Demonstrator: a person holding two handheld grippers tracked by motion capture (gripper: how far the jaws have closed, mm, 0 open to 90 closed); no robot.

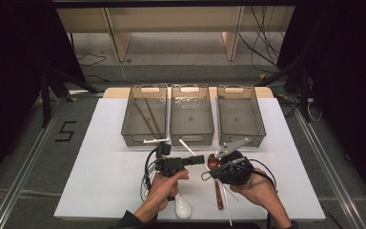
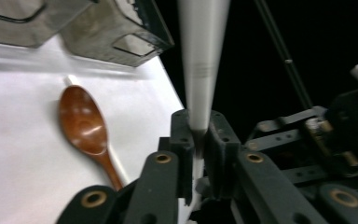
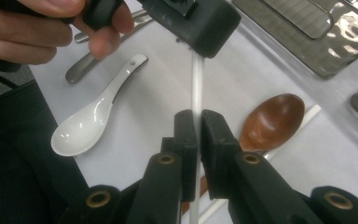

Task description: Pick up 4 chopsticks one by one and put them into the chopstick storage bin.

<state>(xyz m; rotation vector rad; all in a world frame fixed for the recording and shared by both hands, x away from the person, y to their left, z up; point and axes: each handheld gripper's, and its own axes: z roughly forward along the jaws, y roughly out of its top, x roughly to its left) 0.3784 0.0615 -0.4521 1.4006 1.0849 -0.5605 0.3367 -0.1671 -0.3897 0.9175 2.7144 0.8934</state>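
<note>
1. Left bin holds brown chopsticks.
2. White spoon lies on bench, near the person's edge.
3. Left gripper clamped on a white chopstick.
4. Right gripper pinches the same chopstick, held over the bench.
5. Brown spoon lies just beside it.

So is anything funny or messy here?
One thing: both claws grip the same white chopstick, the left claw at one end, the right claw at the other. Another white chopstick lies askew by the left basket.
</note>
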